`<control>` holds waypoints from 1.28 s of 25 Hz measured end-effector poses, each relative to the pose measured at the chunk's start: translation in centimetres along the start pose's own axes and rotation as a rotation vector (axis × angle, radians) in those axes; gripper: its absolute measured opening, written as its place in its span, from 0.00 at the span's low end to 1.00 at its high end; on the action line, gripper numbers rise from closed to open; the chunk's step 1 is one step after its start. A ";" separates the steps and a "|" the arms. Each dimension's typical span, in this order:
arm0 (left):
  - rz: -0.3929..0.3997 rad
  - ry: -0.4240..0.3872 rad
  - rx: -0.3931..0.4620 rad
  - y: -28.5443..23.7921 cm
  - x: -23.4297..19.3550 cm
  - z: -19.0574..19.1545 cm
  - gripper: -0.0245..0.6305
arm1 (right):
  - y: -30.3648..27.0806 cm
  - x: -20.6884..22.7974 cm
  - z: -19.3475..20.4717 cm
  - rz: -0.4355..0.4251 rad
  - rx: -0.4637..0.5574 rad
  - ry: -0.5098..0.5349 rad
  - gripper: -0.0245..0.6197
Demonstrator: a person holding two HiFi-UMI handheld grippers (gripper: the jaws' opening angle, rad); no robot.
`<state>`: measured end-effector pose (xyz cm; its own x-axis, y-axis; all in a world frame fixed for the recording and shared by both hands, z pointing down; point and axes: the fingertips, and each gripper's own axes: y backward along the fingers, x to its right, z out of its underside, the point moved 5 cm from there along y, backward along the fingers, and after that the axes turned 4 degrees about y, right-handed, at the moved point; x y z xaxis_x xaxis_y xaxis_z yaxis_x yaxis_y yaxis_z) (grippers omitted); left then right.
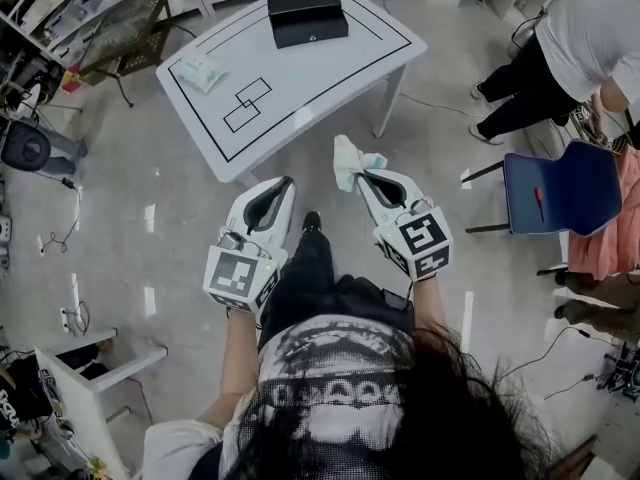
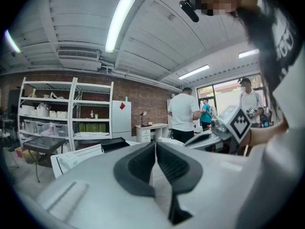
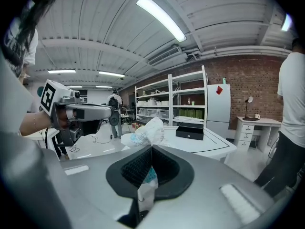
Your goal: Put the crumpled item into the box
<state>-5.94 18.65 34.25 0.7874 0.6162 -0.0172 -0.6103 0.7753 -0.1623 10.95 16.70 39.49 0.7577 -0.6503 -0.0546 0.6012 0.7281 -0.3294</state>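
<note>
Sticking up from the right gripper's (image 1: 362, 174) clamped jaws, the crumpled wrapper (image 1: 348, 158) hangs over the floor (image 1: 150, 178), short of the table (image 1: 300, 88). Only the right gripper view shows the wrapper running down between those jaws. One black box (image 1: 307, 14) and one flat packet (image 1: 202, 71) lie on the table. The left gripper's (image 2: 156, 149) jaws are together, with nothing between them.

White moulded plastic left gripper (image 1: 286, 182) and right gripper (image 1: 362, 174); dark grey ribbed pads (image 2: 138, 168); each carries a cube of black-and-white square markers (image 1: 240, 276). Wearer: long dark hair (image 1: 455, 418), black-and-white printed top (image 1: 335, 368), dark trousers (image 1: 305, 268), black shoe (image 1: 312, 222).
</note>
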 end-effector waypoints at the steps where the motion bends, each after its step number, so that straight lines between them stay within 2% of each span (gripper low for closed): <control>1: 0.000 0.004 -0.002 -0.7 -0.9 0.1 0.04 | -1.0 0.4 -0.1 -0.001 -0.006 -0.001 0.05; 12: 0.036 0.022 -0.014 -10.0 -13.4 -0.8 0.04 | -14.3 6.2 -3.5 0.004 -0.058 -0.006 0.05; 20: 0.059 0.028 -0.011 -14.1 -21.0 -1.6 0.04 | -21.4 8.5 -6.3 0.024 -0.077 0.003 0.05; 32: 0.127 0.034 -0.011 -17.8 -26.8 -1.6 0.04 | -26.9 10.6 -8.1 0.082 -0.112 0.005 0.05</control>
<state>-16.02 -11.94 35.98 0.7066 0.7040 -0.0714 -0.7043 0.6898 -0.1678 0.77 -11.51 40.17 0.8015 -0.5910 -0.0906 0.5049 0.7502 -0.4270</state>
